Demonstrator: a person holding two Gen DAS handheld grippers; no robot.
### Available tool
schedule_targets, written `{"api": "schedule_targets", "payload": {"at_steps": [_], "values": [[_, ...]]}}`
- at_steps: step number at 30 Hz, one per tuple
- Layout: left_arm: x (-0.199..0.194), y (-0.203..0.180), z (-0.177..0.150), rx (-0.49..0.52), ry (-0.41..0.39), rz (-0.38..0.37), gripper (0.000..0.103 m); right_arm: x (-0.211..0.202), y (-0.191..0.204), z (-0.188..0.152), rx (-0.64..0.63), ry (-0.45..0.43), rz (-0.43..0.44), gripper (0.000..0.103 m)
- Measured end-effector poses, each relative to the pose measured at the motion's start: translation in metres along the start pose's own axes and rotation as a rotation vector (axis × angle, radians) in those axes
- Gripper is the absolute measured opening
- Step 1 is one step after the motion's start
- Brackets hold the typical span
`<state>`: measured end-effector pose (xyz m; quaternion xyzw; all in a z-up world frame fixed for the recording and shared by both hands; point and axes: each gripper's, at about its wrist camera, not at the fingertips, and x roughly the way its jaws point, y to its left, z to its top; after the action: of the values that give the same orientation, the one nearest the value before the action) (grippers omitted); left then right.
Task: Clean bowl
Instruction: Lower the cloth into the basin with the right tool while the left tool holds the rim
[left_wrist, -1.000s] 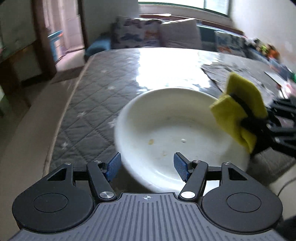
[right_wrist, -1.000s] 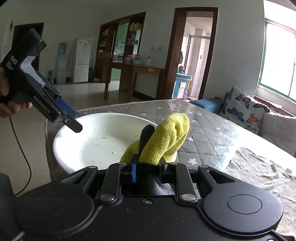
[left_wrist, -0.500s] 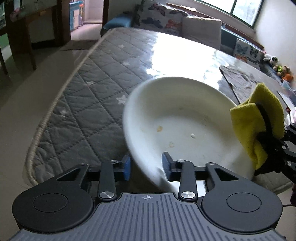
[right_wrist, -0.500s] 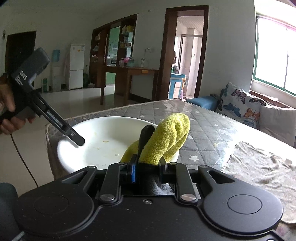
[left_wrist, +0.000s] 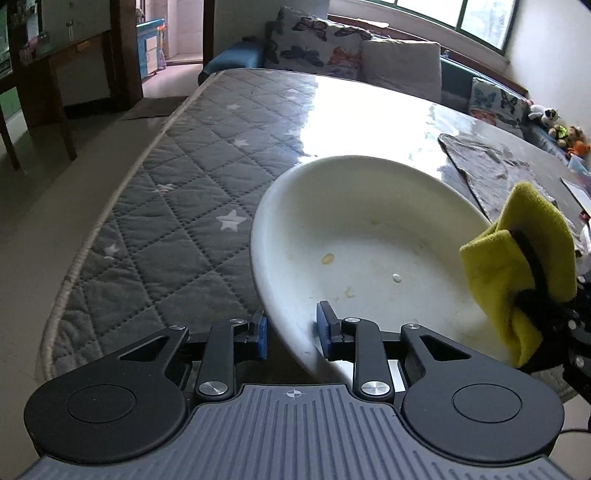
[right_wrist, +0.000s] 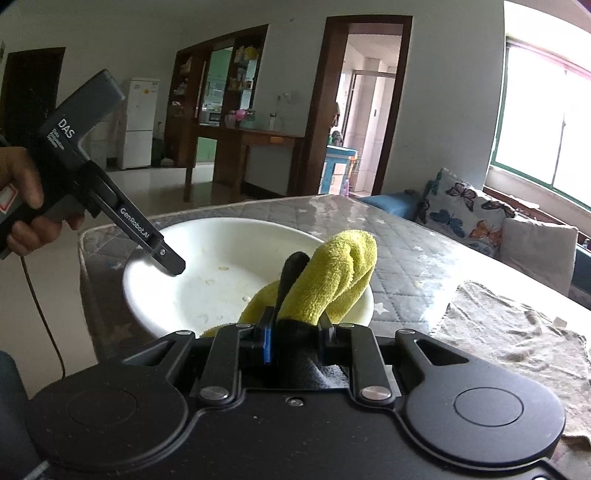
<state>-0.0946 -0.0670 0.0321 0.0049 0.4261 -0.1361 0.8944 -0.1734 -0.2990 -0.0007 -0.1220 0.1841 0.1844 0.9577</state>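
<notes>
Resting: a white bowl (left_wrist: 369, 236) on the near end of the worktop (left_wrist: 207, 184), which wears a grey quilted cover with white stars under a glossy sheet.
Bowl attitude: tilted, its near-left rim raised toward the left tool.
Bowl interior: a few small yellowish and pale food specks (left_wrist: 327, 258) on the bottom; otherwise white.
Left tool (left_wrist: 290, 328): its two blue-padded fingers straddle the bowl's near rim, one pad outside the wall and one inside, closed onto it and gripping the bowl; in the right wrist view the same tool (right_wrist: 168, 260) reaches down over the rim.
Hand (right_wrist: 26, 206): a person's left hand wraps the grey handle of that tool at the left edge of the right wrist view, a cable hanging below it.
Right tool (right_wrist: 295, 332): clamped shut on a folded yellow cloth (right_wrist: 332, 273), which stands up from its fingers around a black strip.
Cloth position: over the bowl's right side, just above the rim; whether it touches the inside wall cannot be told.
Beyond the bowl: a crumpled grey towel (right_wrist: 517, 332) lies flat on the worktop, to the right.
Background: butterfly-print cushions (left_wrist: 314, 48) on a bench under the window.
</notes>
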Motion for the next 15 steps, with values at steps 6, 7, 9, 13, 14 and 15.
{"api": "schedule_targets", "payload": {"at_steps": [6,7,9,13,14,15], "values": [[0.014,-0.013,0.006,-0.019,0.002,-0.017,0.027,0.005,0.001,-0.001,0.004,0.019,-0.053,0.023],[0.016,-0.017,0.006,-0.024,0.002,-0.02,0.027,0.006,0.001,-0.002,0.013,0.024,-0.059,0.023],[0.019,-0.023,0.007,-0.035,0.002,-0.025,0.027,0.006,0.001,-0.002,0.032,0.03,-0.064,0.023],[0.022,-0.028,0.006,-0.07,-0.002,-0.015,0.027,0.008,0.004,-0.003,0.079,0.042,-0.064,0.023],[0.022,-0.029,0.006,-0.073,-0.002,-0.013,0.027,0.008,0.006,-0.003,0.098,0.043,-0.058,0.023],[0.022,-0.029,0.006,-0.076,-0.003,-0.011,0.027,0.008,0.007,-0.003,0.112,0.044,-0.053,0.023]]}}
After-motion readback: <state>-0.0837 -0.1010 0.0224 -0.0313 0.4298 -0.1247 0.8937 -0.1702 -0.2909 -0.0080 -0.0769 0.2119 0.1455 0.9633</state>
